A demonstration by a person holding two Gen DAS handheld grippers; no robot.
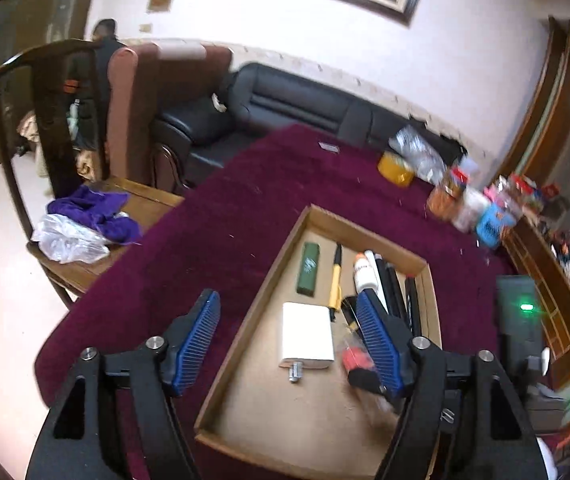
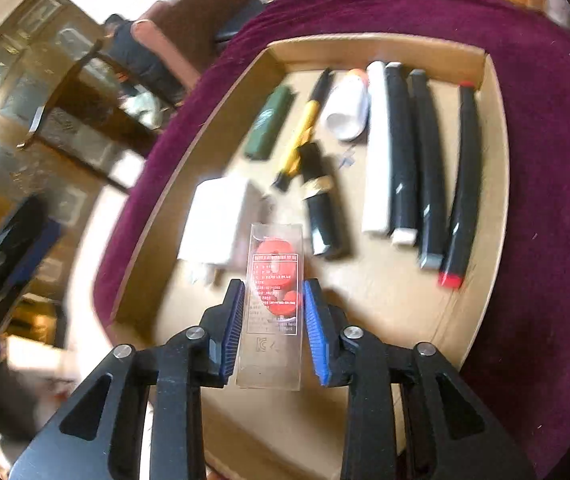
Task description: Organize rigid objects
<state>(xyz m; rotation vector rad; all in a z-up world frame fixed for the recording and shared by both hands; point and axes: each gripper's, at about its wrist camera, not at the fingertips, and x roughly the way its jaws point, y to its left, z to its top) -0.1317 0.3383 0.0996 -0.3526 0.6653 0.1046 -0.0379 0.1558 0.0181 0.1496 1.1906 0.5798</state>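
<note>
The left gripper [image 1: 289, 344] has its ribbed blue fingers [image 1: 197, 340] spread wide and bare, above a white charger [image 1: 307, 336] in the cardboard tray [image 1: 285, 236]. The right gripper's [image 2: 273, 328] fingers [image 2: 233, 328] pinch a clear plastic case [image 2: 273, 304] of red pieces, over the tray's near end.

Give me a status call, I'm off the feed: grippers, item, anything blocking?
Right gripper shut on clear packet, over cardboard tray. Left gripper open, empty. White charger and black lighter lie just beyond the packet.

charger [image 2: 217, 220] left of pens [image 2: 425, 160], in tray [image 2: 497, 160]
</note>
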